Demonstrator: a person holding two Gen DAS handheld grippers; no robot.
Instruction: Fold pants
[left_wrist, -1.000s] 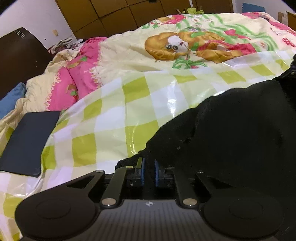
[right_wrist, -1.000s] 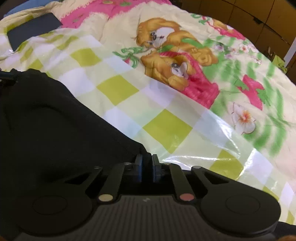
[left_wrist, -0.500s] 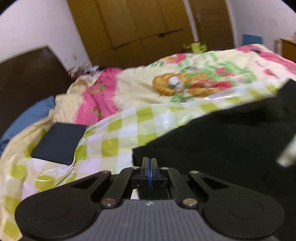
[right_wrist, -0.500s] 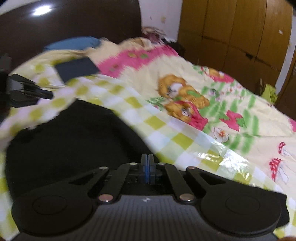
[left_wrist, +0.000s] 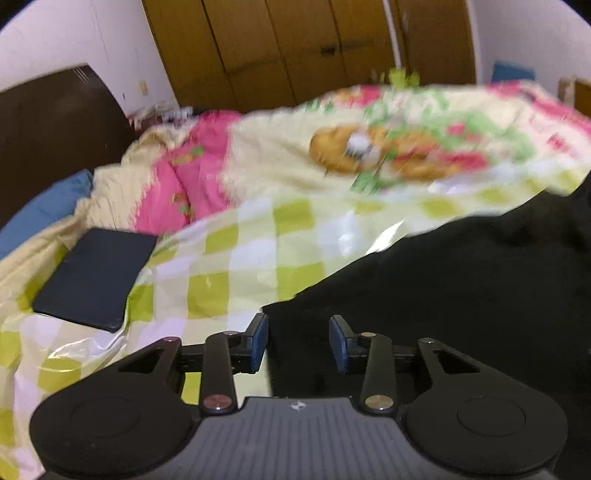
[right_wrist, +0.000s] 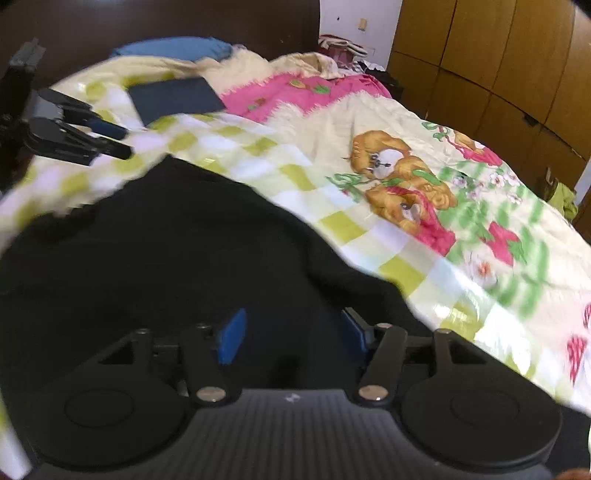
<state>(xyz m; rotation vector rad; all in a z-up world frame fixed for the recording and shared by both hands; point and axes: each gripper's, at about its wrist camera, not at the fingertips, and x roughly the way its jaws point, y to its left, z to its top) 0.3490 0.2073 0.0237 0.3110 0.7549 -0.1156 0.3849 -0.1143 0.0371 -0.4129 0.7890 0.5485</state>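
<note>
The black pants (left_wrist: 461, 288) lie spread on the green-and-white checked plastic sheet (left_wrist: 236, 266) on the bed; they also show in the right wrist view (right_wrist: 177, 251). My left gripper (left_wrist: 298, 341) is open over the pants' left edge, jaws apart with nothing between them. My right gripper (right_wrist: 291, 332) is open over the pants' right part, also empty. The left gripper also shows in the right wrist view (right_wrist: 110, 138) at far left, above the sheet.
A dark flat folded item (left_wrist: 96, 275) lies on the sheet at left, also in the right wrist view (right_wrist: 177, 98). A cartoon-print quilt (right_wrist: 424, 192) covers the bed beyond. Blue pillow (left_wrist: 40, 210), dark headboard (left_wrist: 55, 129), wooden wardrobes (left_wrist: 303, 51) behind.
Both grippers have opened and let go of the pants, which now lie flat on the sheet. Both have lifted and pulled back a little.
</note>
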